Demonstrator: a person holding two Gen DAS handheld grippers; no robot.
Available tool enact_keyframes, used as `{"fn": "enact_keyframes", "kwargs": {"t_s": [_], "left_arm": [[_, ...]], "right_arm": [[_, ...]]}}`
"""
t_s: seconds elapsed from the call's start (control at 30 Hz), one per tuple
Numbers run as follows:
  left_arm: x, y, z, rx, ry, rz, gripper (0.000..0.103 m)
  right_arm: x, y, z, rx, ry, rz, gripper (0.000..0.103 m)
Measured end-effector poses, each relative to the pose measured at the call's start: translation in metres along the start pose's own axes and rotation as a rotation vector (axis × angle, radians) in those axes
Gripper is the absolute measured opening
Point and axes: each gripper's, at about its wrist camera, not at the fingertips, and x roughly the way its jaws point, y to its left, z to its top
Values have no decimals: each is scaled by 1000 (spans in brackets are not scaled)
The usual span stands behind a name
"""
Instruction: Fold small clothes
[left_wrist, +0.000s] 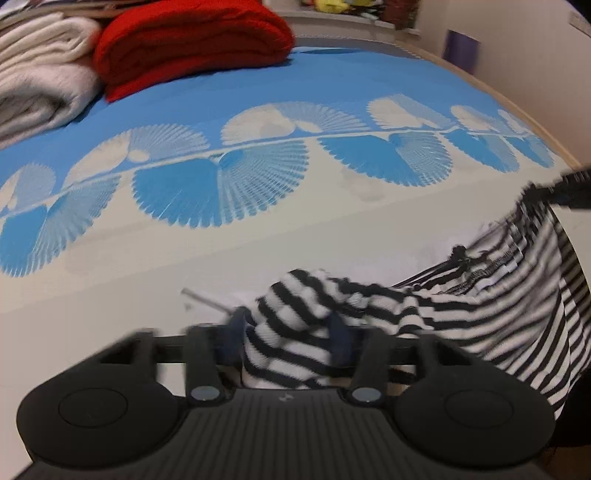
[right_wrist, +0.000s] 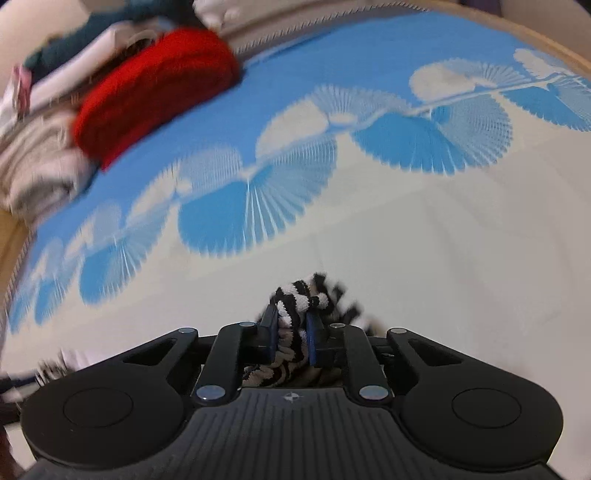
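A black-and-white striped garment (left_wrist: 461, 302) hangs stretched between my two grippers above the bed. My left gripper (left_wrist: 288, 332) is shut on one bunched end of it. The cloth runs up to the right, where the right gripper (left_wrist: 569, 188) shows as a dark blur holding the other end. In the right wrist view my right gripper (right_wrist: 291, 321) is shut on a bunch of the striped garment (right_wrist: 295, 299), which sticks out past the fingertips.
The bed cover (left_wrist: 258, 240) is cream with blue fan patterns. A folded red knit (left_wrist: 192, 44) and a folded cream blanket (left_wrist: 40, 70) lie at the far left; both also show in the right wrist view: red knit (right_wrist: 155, 88), blanket (right_wrist: 40, 177).
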Motion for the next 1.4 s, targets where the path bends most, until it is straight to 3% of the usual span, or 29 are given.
{"fn": "enact_keyframes", "kwargs": {"t_s": [0.03, 0.07, 0.13, 0.23, 0.3, 0.37, 0.4, 0.47, 0.63, 0.7, 0.77, 0.83, 0.9, 0.97, 1.0, 1.07, 1.13, 1.17, 1.2, 1.23, 1.3, 1.4], "left_arm": [[1, 1, 2, 9, -4, -7, 14], [2, 6, 6, 1, -14, -13, 6], [-1, 23, 14, -78, -65, 29, 4], [-3, 62, 22, -317, -131, 83, 4], [10, 72, 22, -373, -73, 108, 4], [28, 70, 21, -361, 35, 81, 7], [31, 66, 22, -333, 45, 106, 7], [26, 64, 25, -298, 8, 130, 12], [21, 86, 20, -435, -4, 89, 21], [19, 92, 19, -461, -6, 80, 26], [19, 94, 20, -477, -7, 69, 27], [18, 96, 19, -495, -2, 61, 30], [20, 96, 19, -507, 4, 42, 38], [24, 94, 18, -508, 19, 14, 52], [28, 92, 18, -497, 34, 10, 54], [34, 87, 18, -462, 58, 38, 54], [39, 86, 16, -450, 74, 41, 48], [41, 86, 16, -451, 75, 29, 22], [41, 88, 17, -448, 66, 23, 6], [38, 89, 19, -444, 39, 37, 2], [26, 94, 25, -443, -68, 118, 2], [18, 95, 32, -436, -166, 137, 2]], "right_arm": [[2, -1, 4, 27, -8, 7, 15], [4, -3, 7, 54, -12, 14, 15], [11, -6, 13, 101, -8, 25, 15], [23, -11, 18, 176, 12, 65, 16], [31, -11, 20, 210, 22, 83, 22], [36, -11, 21, 217, 41, 71, 30], [37, -12, 21, 216, 47, 65, 35], [31, -15, 23, 208, 30, 66, 42], [1, -37, 33, 201, -71, 105, 54], [-2, -44, 33, 167, -79, 65, 55], [3, -42, 30, 85, -39, 19, 56], [12, -36, 24, 3, 26, 30, 56], [19, -27, 19, -64, 78, 24, 56], [29, -15, 11, -131, 129, 8, 56], [34, -11, 8, -158, 143, 0, 56], [41, -2, 3, -217, 155, -29, 53], [45, 4, 2, -253, 145, -50, 28], [44, 5, 4, -253, 128, -53, 11], [41, 5, 7, -242, 98, -58, 2], [37, 5, 10, -225, 55, -67, 2], [24, 0, 21, -152, -55, -77, 1], [14, -7, 31, -66, -146, -44, 1]]}}
